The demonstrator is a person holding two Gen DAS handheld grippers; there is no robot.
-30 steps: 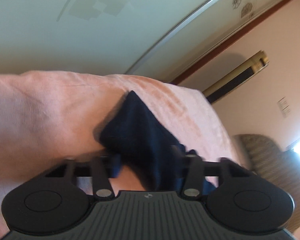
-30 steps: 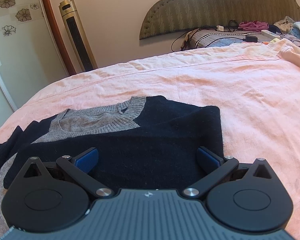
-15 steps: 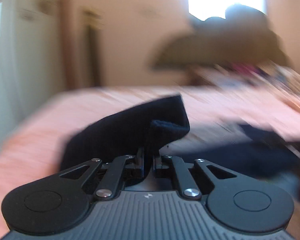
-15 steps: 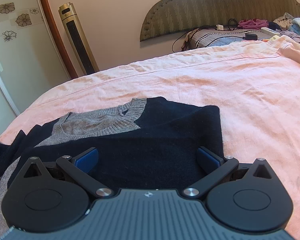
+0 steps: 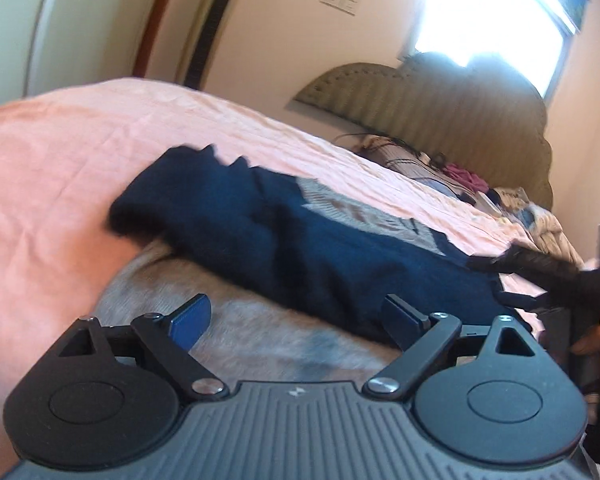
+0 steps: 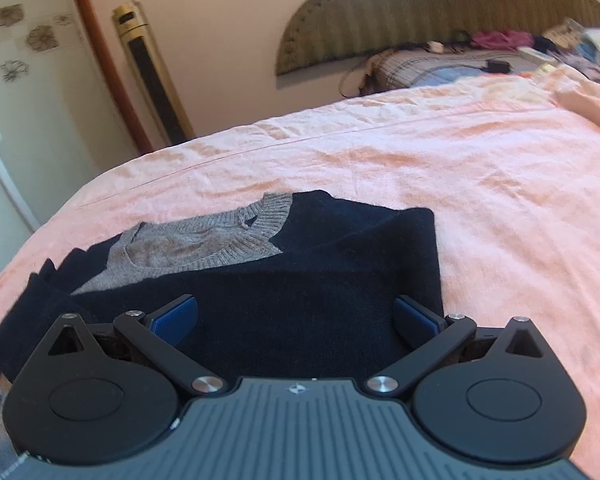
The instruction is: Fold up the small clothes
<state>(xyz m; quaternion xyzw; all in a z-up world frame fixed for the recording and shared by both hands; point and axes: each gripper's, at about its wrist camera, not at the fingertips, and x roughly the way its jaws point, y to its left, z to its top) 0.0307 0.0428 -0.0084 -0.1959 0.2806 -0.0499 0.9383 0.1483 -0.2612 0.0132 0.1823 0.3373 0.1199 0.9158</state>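
A small navy and grey knit sweater (image 6: 300, 280) lies flat on the pink bed sheet (image 6: 480, 184), its grey collar (image 6: 236, 236) pointing away. In the left wrist view the sweater (image 5: 340, 256) has a navy sleeve (image 5: 188, 204) folded across its body, over the grey lower part (image 5: 240, 320). My left gripper (image 5: 296, 316) is open and empty, just above the grey part. My right gripper (image 6: 296, 316) is open and empty, low over the navy body near its right edge. The right gripper also shows at the right edge of the left wrist view (image 5: 580, 280).
A padded headboard (image 6: 440, 12) and a pile of pillows, cables and clothes (image 6: 500, 52) lie at the far end of the bed. A gold tower fan (image 6: 152, 80) stands by the wall at left. Pink sheet lies to the right of the sweater.
My left gripper was shut on the navy sleeve half a second ago; it swung the sleeve over the sweater and has opened and let go. My right gripper stayed open, nearly still.
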